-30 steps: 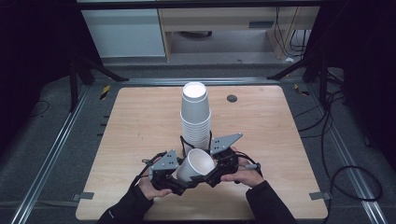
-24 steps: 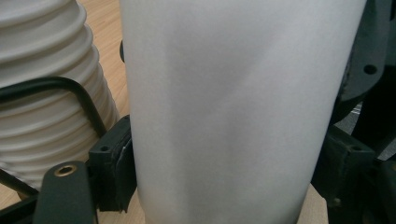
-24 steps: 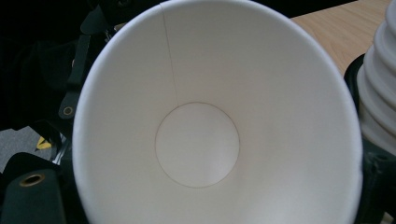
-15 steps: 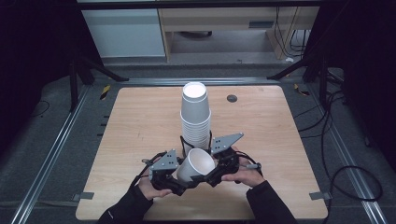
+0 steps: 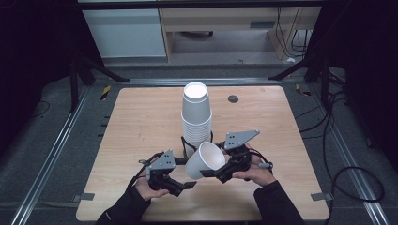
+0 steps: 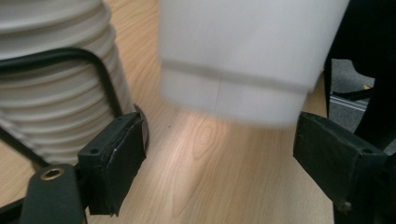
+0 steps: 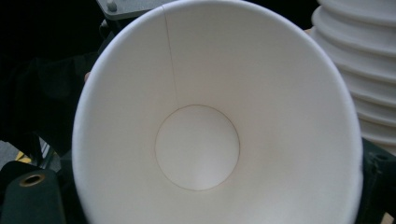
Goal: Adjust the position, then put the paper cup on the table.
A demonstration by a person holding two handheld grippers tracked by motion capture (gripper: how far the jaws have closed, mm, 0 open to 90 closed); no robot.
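Note:
A tall stack of white paper cups (image 5: 196,117) stands in a black wire holder (image 5: 184,142) at the table's middle. In front of it a single white paper cup (image 5: 205,160) hangs tilted above the wood, mouth toward my right gripper (image 5: 220,172), which is shut on its rim. The right gripper view looks straight into that cup (image 7: 201,140), with the stack (image 7: 369,70) at the right. My left gripper (image 5: 184,184) is open, its jaws on either side below the cup's base (image 6: 233,88) and apart from it. The stack (image 6: 51,70) sits just left of its left jaw.
The wooden table (image 5: 141,122) has a small dark round disc (image 5: 233,98) at the back right. Metal rails (image 5: 51,154) run along both sides on the floor, and cables (image 5: 356,178) lie to the right. Shelving stands behind the table.
The single cup has moved a little right and up with my right gripper. My left gripper has let go of it and now sits lower and apart from the cup.

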